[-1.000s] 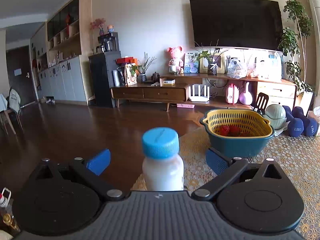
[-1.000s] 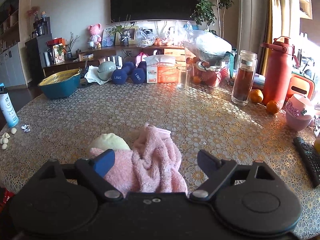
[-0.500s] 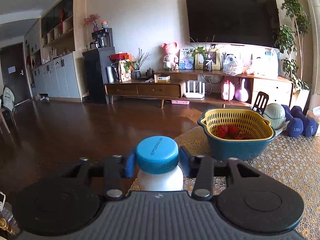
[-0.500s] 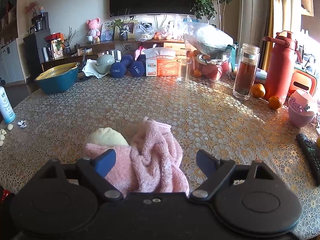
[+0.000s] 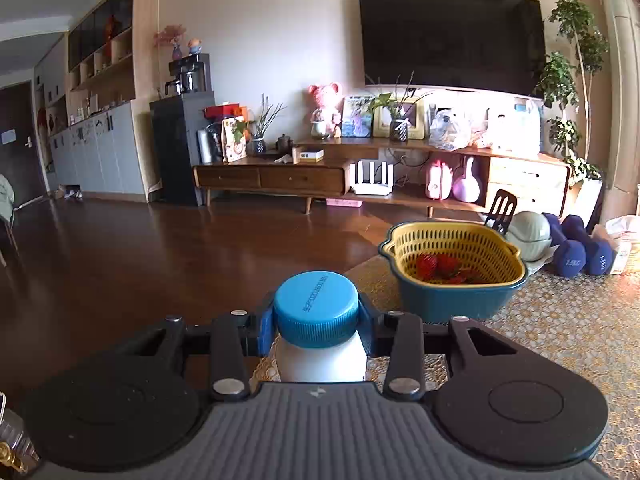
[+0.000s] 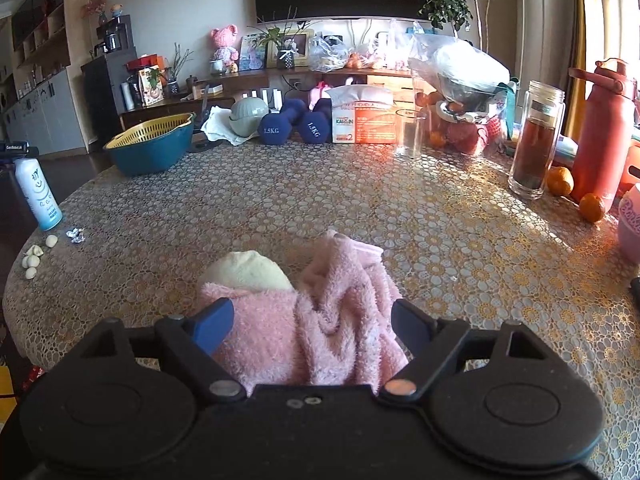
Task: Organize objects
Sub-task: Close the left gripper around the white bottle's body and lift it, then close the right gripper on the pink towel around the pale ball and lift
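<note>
Now that left gripper (image 5: 316,322) has squeezed shut on bottle (image 5: 320,340), ready to lift and move; right gripper (image 6: 310,326) spread wide around towel (image 6: 320,328).

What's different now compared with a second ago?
The left gripper has closed its fingers on the blue cap of the white bottle, which it only straddled before. The right gripper stays open around the pink towel, and the strawberry basket has not moved.
</note>
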`<state>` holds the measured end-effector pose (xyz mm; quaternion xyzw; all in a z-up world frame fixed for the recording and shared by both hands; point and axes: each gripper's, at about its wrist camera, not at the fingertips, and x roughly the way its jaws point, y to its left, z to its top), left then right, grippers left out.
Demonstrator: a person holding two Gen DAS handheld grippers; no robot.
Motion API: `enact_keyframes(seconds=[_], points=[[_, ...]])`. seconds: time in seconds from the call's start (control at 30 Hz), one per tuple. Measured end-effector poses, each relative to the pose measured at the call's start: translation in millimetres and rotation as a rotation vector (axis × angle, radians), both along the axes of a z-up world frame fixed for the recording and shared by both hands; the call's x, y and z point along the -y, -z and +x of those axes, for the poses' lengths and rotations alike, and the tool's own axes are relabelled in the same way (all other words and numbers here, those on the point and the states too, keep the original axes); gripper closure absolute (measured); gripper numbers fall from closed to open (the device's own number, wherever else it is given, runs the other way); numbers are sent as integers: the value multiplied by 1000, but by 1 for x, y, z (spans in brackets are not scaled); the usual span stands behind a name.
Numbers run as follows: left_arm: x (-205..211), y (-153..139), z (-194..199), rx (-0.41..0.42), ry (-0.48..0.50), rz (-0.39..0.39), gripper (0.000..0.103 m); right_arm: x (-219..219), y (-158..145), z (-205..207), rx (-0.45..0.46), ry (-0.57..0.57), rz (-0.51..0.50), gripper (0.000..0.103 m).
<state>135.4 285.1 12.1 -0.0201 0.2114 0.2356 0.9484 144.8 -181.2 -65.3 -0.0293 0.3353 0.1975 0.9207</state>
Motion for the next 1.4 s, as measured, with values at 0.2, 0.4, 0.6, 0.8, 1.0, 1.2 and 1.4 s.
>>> enact_keyframes(seconds=[0.2, 0.4, 0.6, 0.8, 1.0, 1.2, 1.4], points=[[24, -28, -11, 34, 91, 23, 63, -27, 2, 2, 20, -188, -47, 17], [66, -46, -19, 69, 222, 0, 63, -36, 19, 12, -56, -217, -124, 19], [119, -44, -16, 63, 365, -38, 63, -17, 14, 21, -8, -196, -169, 4], [166, -34, -17, 39, 481, -55, 63, -11, 33, 47, -72, -252, -209, 1], [194, -28, -17, -5, 547, -87, 63, 0, 43, 74, -155, -237, -115, 1], [219, -18, -15, -39, 595, -102, 63, 4, 44, 71, -166, -234, -53, 13], [248, -6, -17, -42, 643, -155, 63, 12, 37, 69, -182, -172, 21, 56]])
